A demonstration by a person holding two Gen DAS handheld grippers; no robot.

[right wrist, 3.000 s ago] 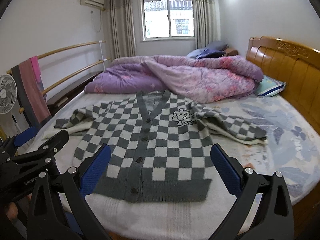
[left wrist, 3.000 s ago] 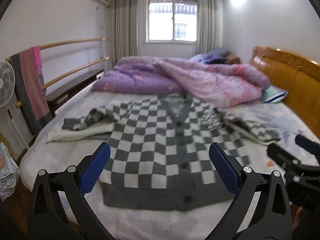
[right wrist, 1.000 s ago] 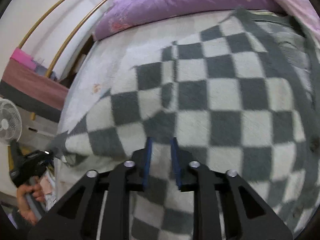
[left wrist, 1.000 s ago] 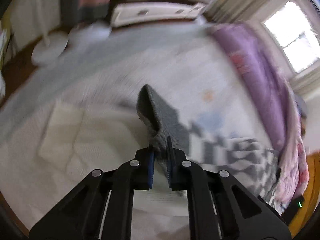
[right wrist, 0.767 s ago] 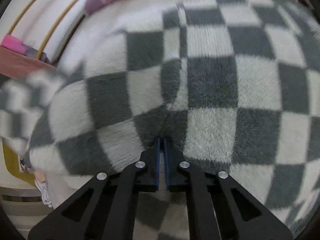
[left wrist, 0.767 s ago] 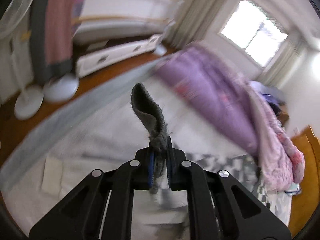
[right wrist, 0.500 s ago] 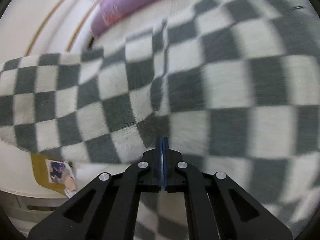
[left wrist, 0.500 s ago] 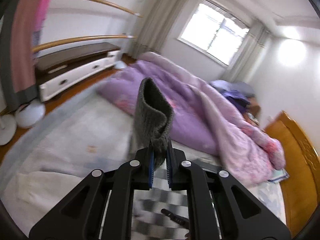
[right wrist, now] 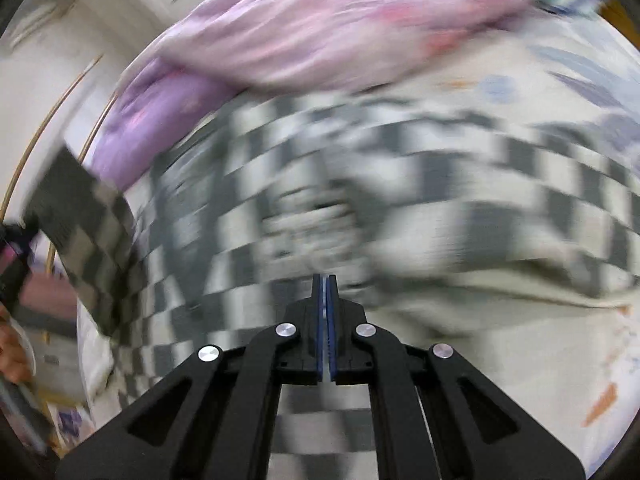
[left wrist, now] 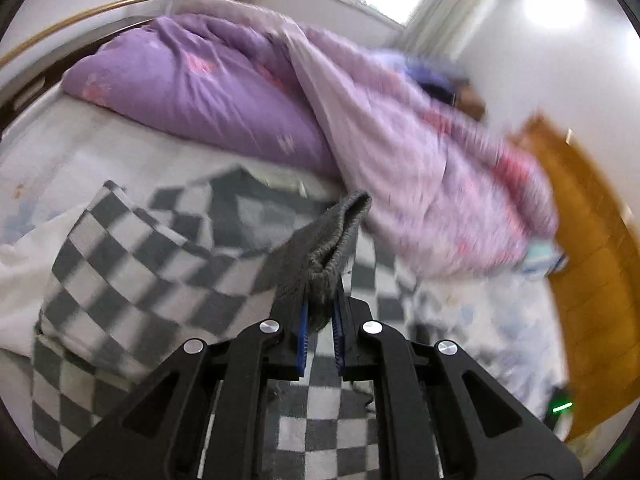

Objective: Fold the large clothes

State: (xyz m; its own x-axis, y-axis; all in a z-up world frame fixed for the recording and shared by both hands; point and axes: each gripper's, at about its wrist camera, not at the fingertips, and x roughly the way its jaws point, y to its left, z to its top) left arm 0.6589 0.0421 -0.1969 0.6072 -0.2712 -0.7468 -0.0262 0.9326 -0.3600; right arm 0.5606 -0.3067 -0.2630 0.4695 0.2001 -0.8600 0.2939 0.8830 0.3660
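Grey-and-white checked knit cardigan [left wrist: 132,272] spread on the bed, body partly flat; one sleeve raised and carried across it, its plain grey ribbed cuff [left wrist: 332,240] uppermost (detail blurred in the right wrist view)

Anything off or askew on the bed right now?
Nothing damaged or spilled. The checkered cardigan is mid-fold, its grey cuff pinched in the left tool. The purple duvet lies bunched behind it. The right view is too blurred to judge.
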